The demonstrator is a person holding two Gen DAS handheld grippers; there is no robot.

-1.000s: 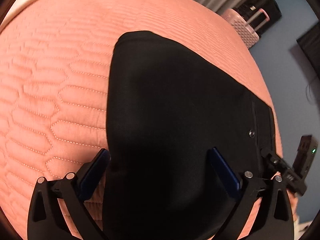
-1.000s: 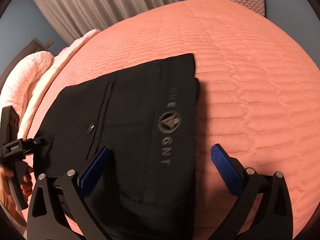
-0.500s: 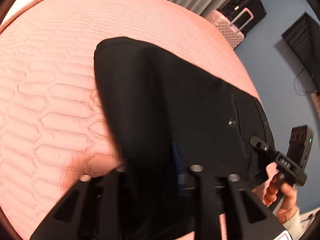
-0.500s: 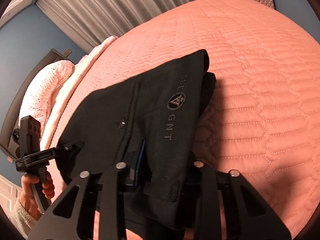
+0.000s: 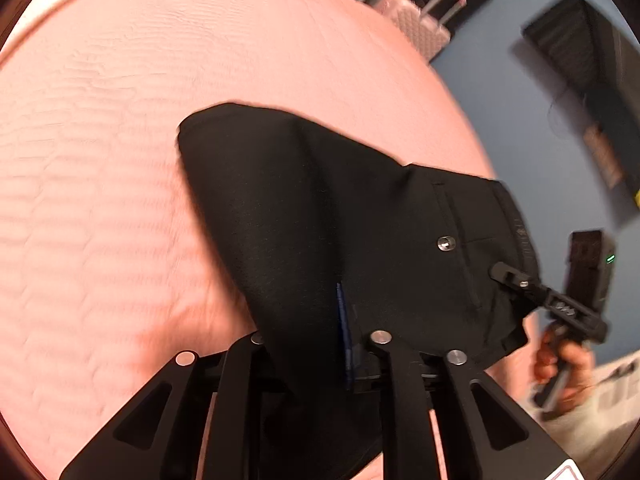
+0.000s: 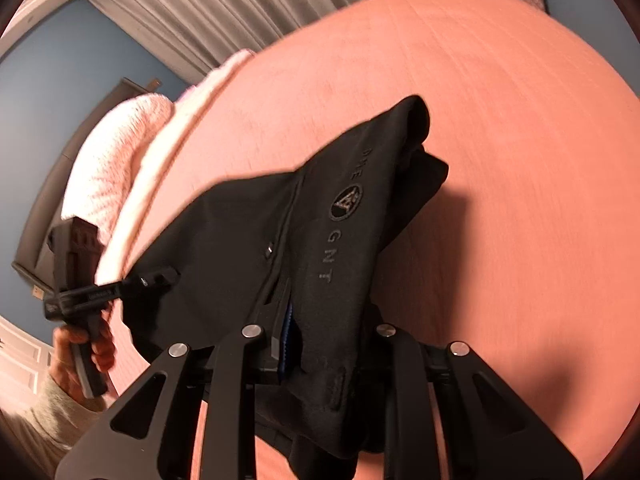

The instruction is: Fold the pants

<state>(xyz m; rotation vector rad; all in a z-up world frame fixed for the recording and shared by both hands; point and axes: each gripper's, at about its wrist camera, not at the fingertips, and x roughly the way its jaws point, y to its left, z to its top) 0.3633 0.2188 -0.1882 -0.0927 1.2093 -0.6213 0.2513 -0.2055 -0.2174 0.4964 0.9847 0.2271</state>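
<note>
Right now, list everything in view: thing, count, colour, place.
pants: one, black, grey logo lettering, near edge lifted off the bed.
bedspread: one, salmon pink, quilted, under the pants.
pillows: pale pink, count unclear, at the bed's head.
curtain: grey, pleated, behind the bed.
suitcases: one pink, one black, beside the bed.
wall: blue.
left gripper: black with blue pads, shut on the pants.
right gripper: black with blue pads, shut on the pants.
hands: two, each holding a gripper handle.

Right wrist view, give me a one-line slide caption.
Right gripper shut on black pants, lifting them off the pink bedspread.
</note>
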